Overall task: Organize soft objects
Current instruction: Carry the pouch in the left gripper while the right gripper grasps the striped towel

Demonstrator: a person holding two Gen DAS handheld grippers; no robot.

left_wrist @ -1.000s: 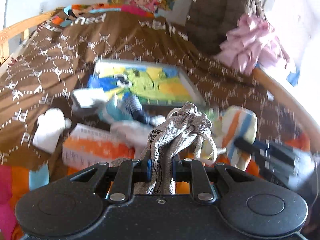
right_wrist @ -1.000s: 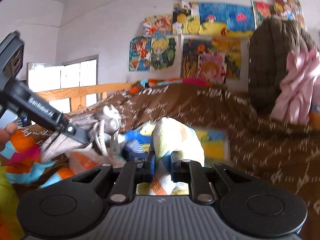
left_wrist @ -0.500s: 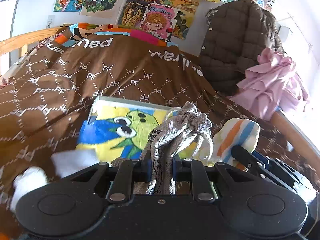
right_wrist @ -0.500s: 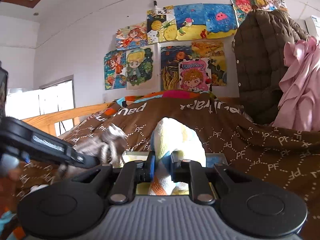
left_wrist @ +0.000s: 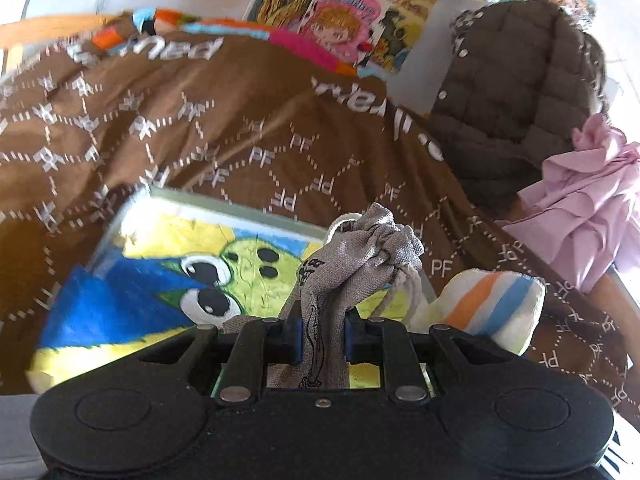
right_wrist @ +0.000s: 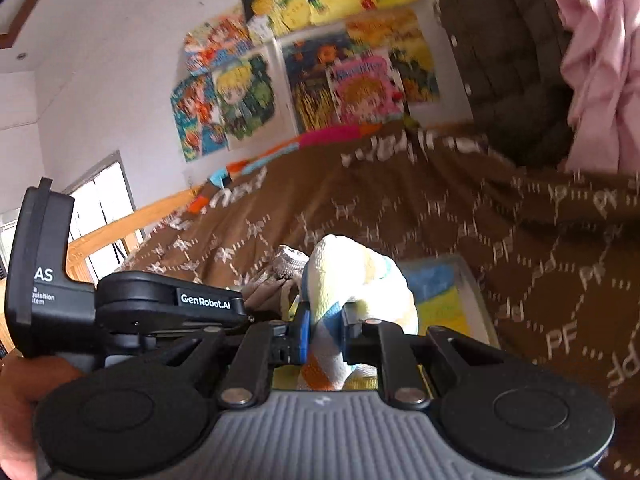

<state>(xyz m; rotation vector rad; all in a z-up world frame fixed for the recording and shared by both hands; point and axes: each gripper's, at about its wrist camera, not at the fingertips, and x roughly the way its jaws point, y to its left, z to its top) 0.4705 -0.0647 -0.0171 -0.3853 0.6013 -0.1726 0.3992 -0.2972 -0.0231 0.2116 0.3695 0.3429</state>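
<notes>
My left gripper is shut on a grey drawstring pouch, which stands up between the jaws above a box lined with a yellow, blue and green cartoon cloth. My right gripper is shut on a cream sock with orange and blue stripes. That sock shows in the left wrist view just right of the pouch. In the right wrist view the left gripper's black body sits close on the left, with the pouch behind the sock and the box's corner beyond.
A brown patterned bedspread covers the bed around the box. A dark quilted jacket and a pink garment hang at the back right. Posters cover the wall behind, and a wooden bed rail runs along the left.
Both grippers have moved forward over the bed, away from the clutter of socks and packets, and now hang over the box. Each still holds its item.
</notes>
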